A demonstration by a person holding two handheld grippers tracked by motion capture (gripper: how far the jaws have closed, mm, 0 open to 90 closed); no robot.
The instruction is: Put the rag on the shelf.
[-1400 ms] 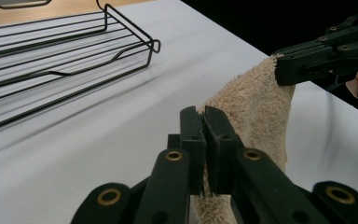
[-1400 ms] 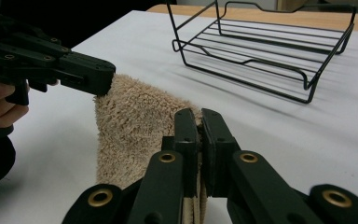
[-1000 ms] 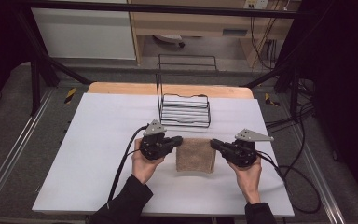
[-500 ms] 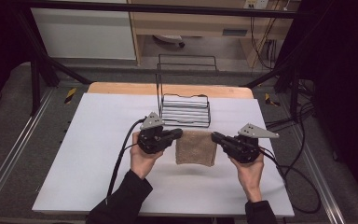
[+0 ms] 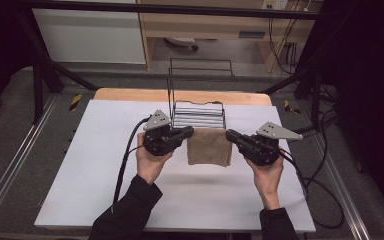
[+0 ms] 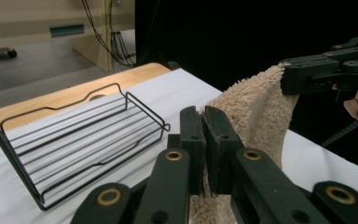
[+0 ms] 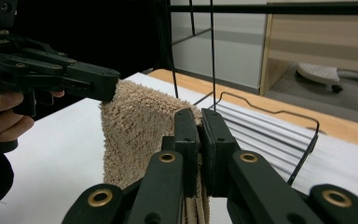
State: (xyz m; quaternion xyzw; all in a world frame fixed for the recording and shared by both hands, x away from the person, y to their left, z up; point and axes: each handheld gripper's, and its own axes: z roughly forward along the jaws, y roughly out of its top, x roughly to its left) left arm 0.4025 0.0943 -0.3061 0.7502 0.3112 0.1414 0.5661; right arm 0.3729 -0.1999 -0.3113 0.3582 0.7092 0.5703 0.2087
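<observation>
Both forearms come in from the near edge of the table (image 5: 105, 200), each hand wrapped around a gripper and held level above the white tabletop. The left gripper (image 5: 189, 132) points to the right and the right gripper (image 5: 228, 134) points to the left, so the two face each other across a short gap near the middle of the table.

A tan towel (image 5: 209, 146) is stretched between them. The left gripper's jaws are pressed together on the towel's upper left corner, and the right gripper's jaws are pressed together on its upper right corner. In the left gripper view the towel (image 6: 256, 116) rises from between the closed jaws and runs across to the other gripper; the right gripper view shows the same from the opposite side, with the cloth (image 7: 135, 135) hanging below the jaws. The towel hangs down from the two held corners, with its lower edge toward the near side.

Just beyond the towel, on the far side of the table, stands a black wire rack (image 5: 198, 112) with a tall wire back. Its tray of thin bars holds nothing.
</observation>
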